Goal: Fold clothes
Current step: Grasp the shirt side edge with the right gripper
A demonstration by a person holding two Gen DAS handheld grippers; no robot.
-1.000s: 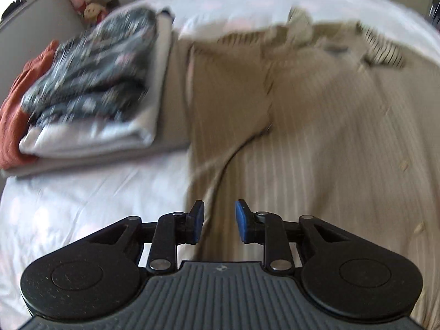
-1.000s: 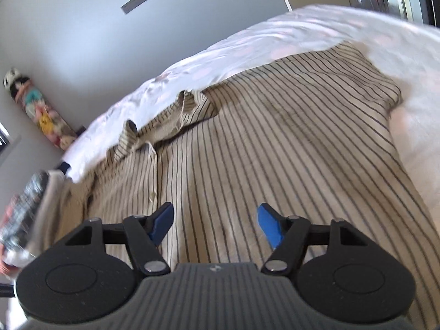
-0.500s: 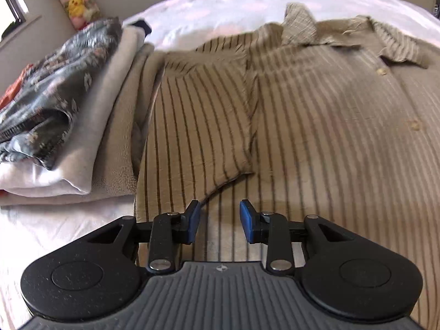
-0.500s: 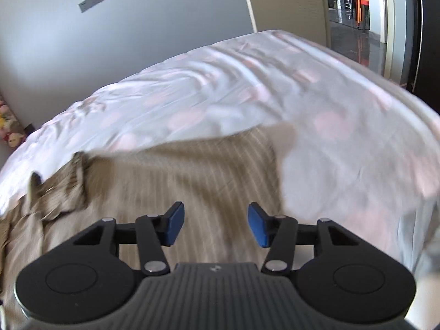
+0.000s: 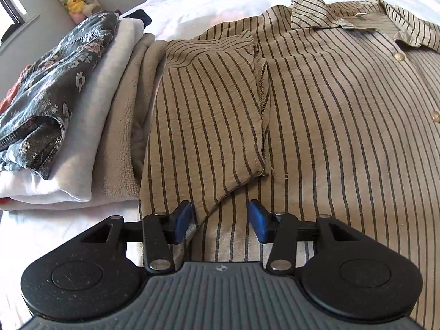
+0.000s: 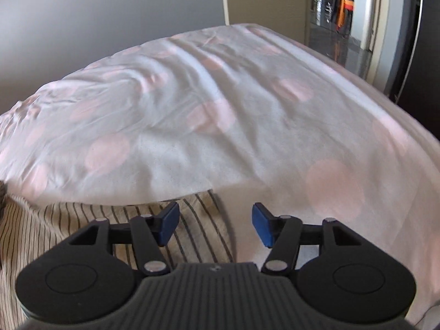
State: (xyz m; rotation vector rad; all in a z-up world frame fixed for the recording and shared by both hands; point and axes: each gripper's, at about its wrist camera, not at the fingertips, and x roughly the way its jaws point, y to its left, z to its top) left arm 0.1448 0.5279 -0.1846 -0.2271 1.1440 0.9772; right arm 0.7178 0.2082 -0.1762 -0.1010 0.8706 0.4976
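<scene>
Your right gripper (image 6: 214,225) has swung off the striped shirt (image 5: 316,126) to its edge, now lower left of that frame; its jaws have just widened, apart and empty. Your left gripper (image 5: 220,221) has just opened over the folded sleeve (image 5: 209,126), frame centre.

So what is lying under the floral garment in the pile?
Under the floral garment lies a folded white piece, then a beige fleece one. Something orange shows at the left edge. The rest of the pile is covered.
</scene>
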